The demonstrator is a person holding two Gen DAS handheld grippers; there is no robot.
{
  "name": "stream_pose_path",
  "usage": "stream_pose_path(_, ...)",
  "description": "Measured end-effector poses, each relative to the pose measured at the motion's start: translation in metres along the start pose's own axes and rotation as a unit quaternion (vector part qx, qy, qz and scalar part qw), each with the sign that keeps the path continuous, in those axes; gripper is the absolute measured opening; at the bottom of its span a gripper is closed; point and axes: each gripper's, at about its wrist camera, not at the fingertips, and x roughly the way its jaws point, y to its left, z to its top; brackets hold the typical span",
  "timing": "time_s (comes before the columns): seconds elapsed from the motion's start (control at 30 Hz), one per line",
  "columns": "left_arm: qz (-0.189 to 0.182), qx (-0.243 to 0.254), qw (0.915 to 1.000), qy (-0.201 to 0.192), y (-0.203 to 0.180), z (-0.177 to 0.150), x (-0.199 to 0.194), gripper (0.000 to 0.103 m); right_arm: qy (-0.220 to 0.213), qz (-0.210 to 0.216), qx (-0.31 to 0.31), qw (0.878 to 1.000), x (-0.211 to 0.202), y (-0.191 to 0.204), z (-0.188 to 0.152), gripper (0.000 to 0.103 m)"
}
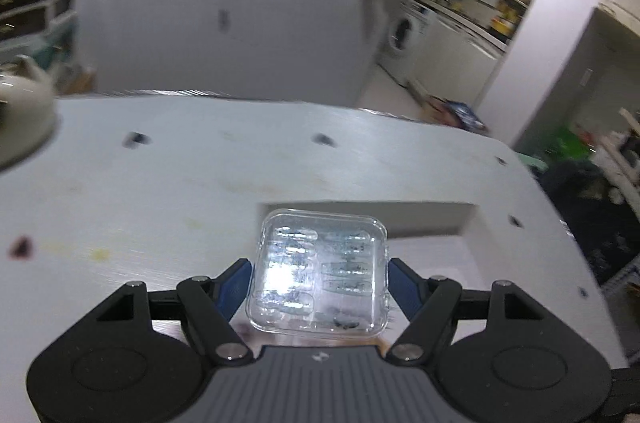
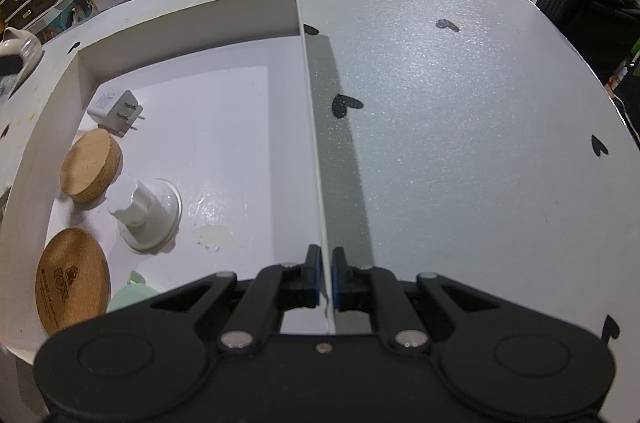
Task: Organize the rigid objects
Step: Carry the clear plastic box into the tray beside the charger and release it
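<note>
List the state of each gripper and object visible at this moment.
Left gripper: shut on clear plastic case, held above table.
Right gripper: shut on white box's side wall.
White wall charger: lying in box.
Round wooden lid: tilted.
Round cork coaster: flat.
White suction knob: upright.

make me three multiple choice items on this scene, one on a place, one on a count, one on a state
1. Where does the wall charger lie?
A. in the white box's far left corner
B. on the table outside the box
C. on a cork lid

2. How many round cork or wood lids lie in the white box?
A. one
B. two
C. four

3. What is the right gripper doing?
A. hanging open over the table
B. pinching the box's right wall
C. holding a lid

Key: 1 A, it sits by the far left walls. 2 B, the wooden lid and the printed cork lid. 3 B, its fingers straddle the thin wall.
</note>
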Motion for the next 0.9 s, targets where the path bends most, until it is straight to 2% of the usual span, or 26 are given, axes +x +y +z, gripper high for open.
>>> stream_pose_path(0.2,-0.041,0.012,0.9985,0.033,-0.048,-0.006,0.024,0.074,-0.001,-0.001,0.000,1.000,0.000,0.001,0.000,0.008)
stream_pose_path(0.43,-0.064,0.002,0.9958,0.066,-0.076,-0.006,0.054,0.074,-0.002,-0.001,0.000,1.000,0.001,0.000,-0.001,0.008)
stream_pose_path(0.67,-0.069,-0.026,0.9915,0.108,-0.081,-0.020,0.078,0.074,0.000,0.003,-0.002,1.000,0.001,-0.001,0.000,0.007)
stream_pose_path(0.9,-0.061,-0.020,0.9887,0.135,-0.086,-0.032,0.097,0.074,-0.001,0.000,0.004,1.000,0.001,-0.001,-0.001,0.007)
